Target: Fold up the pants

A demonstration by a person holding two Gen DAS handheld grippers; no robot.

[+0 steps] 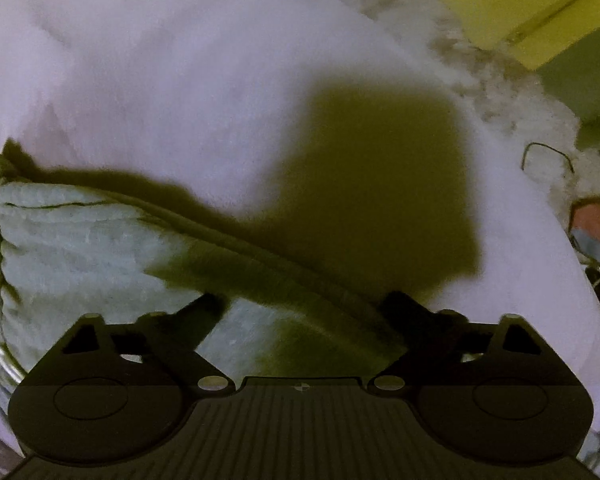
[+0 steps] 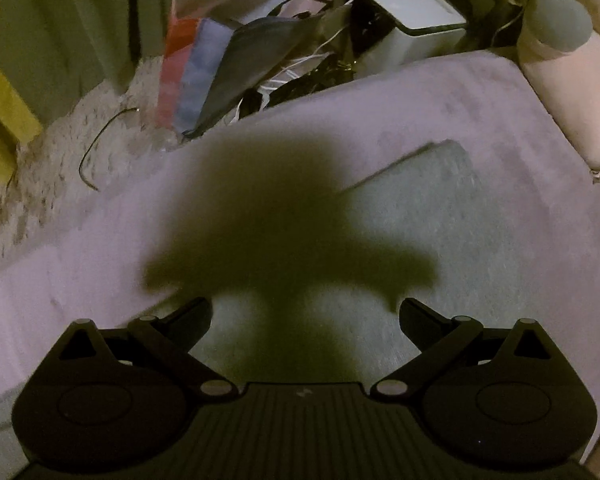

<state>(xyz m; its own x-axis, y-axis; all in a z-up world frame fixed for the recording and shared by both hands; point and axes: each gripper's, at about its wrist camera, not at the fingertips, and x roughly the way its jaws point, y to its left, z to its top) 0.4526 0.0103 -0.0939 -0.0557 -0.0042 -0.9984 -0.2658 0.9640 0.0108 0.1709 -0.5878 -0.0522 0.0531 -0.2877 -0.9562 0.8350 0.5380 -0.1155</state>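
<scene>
The pants (image 1: 80, 248) are pale grey-green ribbed cloth lying on a lilac bed sheet (image 1: 180, 80). In the left wrist view their waist end with a seam fills the lower left. My left gripper (image 1: 303, 308) is open just above the cloth, holding nothing. In the right wrist view a pant leg (image 2: 419, 208) runs flat from under my right gripper (image 2: 305, 312) up to the right. That gripper is open above the leg and empty. Both grippers cast dark shadows on the cloth and sheet.
The bed's far edge meets a shaggy cream rug (image 2: 60, 140) with a thin black cable (image 2: 96, 148). Bags (image 2: 220, 68), a white box (image 2: 415, 28) and cords lie beyond the bed. A pink pillow (image 2: 567, 92) sits at the right. Yellow furniture (image 1: 519, 4) stands on the floor.
</scene>
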